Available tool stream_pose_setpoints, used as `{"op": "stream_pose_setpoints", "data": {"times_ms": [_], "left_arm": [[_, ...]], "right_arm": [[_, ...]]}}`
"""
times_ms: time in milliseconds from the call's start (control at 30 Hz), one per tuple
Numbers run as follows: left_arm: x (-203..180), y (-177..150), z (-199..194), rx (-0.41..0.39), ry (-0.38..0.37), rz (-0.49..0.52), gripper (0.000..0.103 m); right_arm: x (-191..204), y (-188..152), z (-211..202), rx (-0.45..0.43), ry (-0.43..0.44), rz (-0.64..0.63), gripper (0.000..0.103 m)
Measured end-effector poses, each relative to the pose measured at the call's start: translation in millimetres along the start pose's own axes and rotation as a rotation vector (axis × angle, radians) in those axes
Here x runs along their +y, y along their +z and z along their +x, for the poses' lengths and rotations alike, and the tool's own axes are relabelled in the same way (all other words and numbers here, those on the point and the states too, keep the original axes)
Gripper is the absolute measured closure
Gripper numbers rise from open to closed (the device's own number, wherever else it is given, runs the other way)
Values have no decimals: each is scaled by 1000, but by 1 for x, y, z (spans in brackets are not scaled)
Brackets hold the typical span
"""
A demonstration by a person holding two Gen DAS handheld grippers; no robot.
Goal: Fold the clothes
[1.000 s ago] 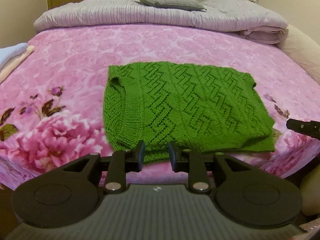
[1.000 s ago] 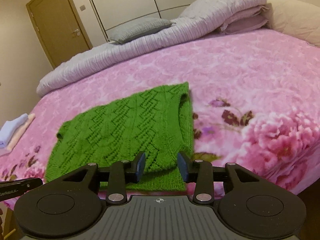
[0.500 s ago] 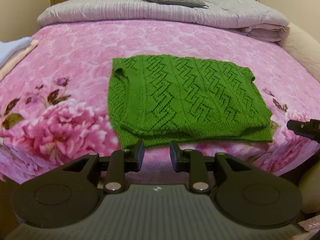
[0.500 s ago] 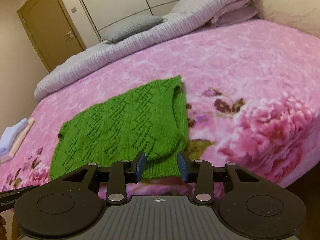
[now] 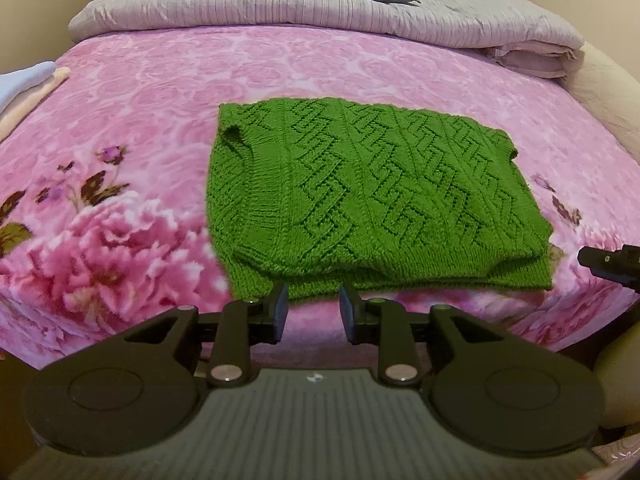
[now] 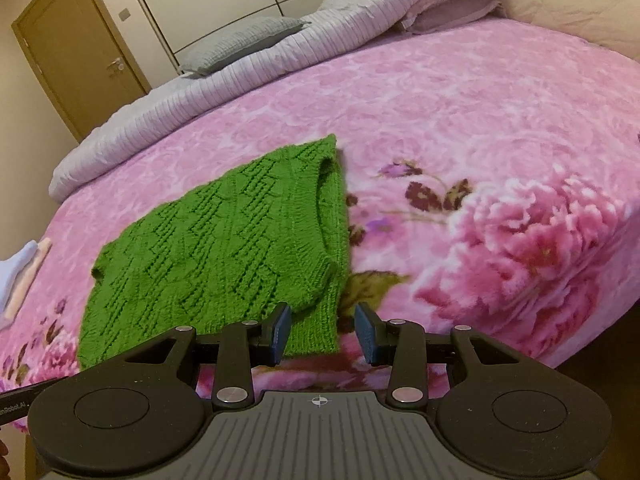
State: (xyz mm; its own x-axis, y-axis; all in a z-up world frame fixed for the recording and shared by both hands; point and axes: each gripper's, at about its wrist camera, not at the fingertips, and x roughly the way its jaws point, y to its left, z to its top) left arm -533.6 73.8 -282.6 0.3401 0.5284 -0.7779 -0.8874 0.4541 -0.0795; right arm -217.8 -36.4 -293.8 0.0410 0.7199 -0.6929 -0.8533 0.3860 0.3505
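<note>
**Green knit lying folded near the bed's front edge — both grippers hovering empty**

The green knit top (image 5: 372,196) is lying flat on the pink floral bed (image 5: 160,92), near its front edge, doubled over with two layers showing along the near hem. The left gripper (image 5: 311,312) is hanging just short of that hem, fingers moderately apart, gripping nothing. The right gripper (image 6: 323,330) is sitting by the garment's near right corner, fingers apart, empty too. Judging the step: either one fold is in and another is coming, or folding is finished — not settled here. Folded pale cloths (image 5: 28,84) are sitting at the bed's left edge. Writing: partial print on the black tool at lower left of the right view, too small to read surely.
</note>
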Motion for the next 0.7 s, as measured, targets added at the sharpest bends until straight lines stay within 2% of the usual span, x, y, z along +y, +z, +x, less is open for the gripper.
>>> {"op": "stream_pose_setpoints", "data": {"times_ms": [200, 300, 367, 433, 500, 567, 600, 633, 700], "left_arm": [[5, 10, 9, -7, -8, -11, 79], [10, 16, 15, -20, -21, -24, 79], [15, 20, 20, -29, -33, -37, 79], [21, 24, 25, -39, -48, -50, 79], [26, 28, 29, -48, -61, -60, 79], [31, 32, 35, -53, -65, -66, 79], [34, 34, 38, -54, -67, -71, 79], [37, 35, 41, -54, -68, -77, 79], [42, 37, 46, -56, -76, -90, 79]], "right_arm": [[-4, 4, 9, 9, 6, 9, 64], [-14, 7, 16, 6, 66, 60, 64], [-27, 8, 23, 4, 138, 138, 64], [-46, 8, 32, -5, 224, 276, 64], [-62, 8, 40, -13, 261, 380, 63], [-71, 10, 50, -4, 254, 413, 56], [-74, 11, 55, 5, 245, 419, 41], [-76, 12, 59, 11, 238, 427, 38], [-80, 12, 66, 13, 256, 463, 38]]}}
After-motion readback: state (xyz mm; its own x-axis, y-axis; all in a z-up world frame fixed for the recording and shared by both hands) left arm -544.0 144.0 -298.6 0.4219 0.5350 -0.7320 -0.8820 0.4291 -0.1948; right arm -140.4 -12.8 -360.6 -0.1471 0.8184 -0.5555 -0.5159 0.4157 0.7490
